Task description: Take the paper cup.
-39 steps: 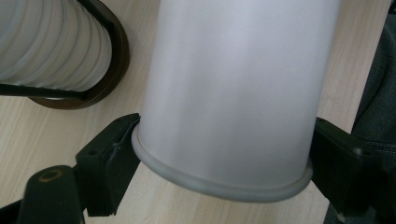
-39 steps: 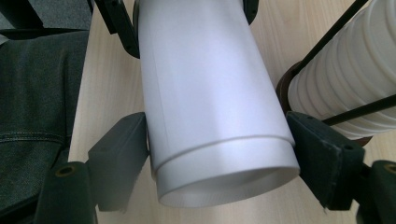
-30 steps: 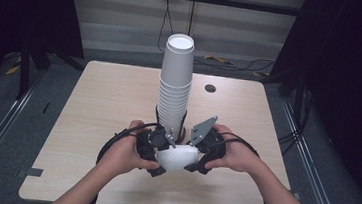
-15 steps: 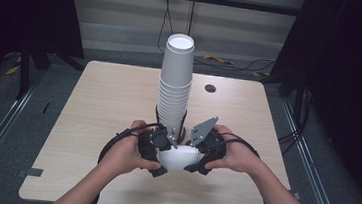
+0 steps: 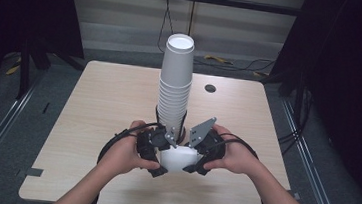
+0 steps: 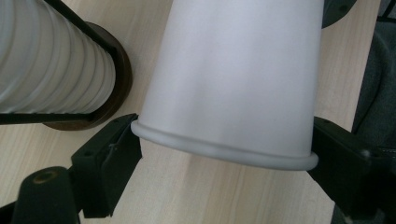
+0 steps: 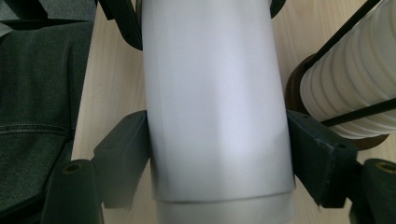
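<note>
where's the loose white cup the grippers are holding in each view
High view: the loose cup lies on its side between both hands, low centre.
Left gripper view: fills the centre, rim between the jaws.
Right gripper view: centre, body between the jaws.
Shared landmark: the cup stack.

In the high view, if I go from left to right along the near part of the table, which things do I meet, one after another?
Left hand → left gripper → cup → right gripper → right hand.
</note>
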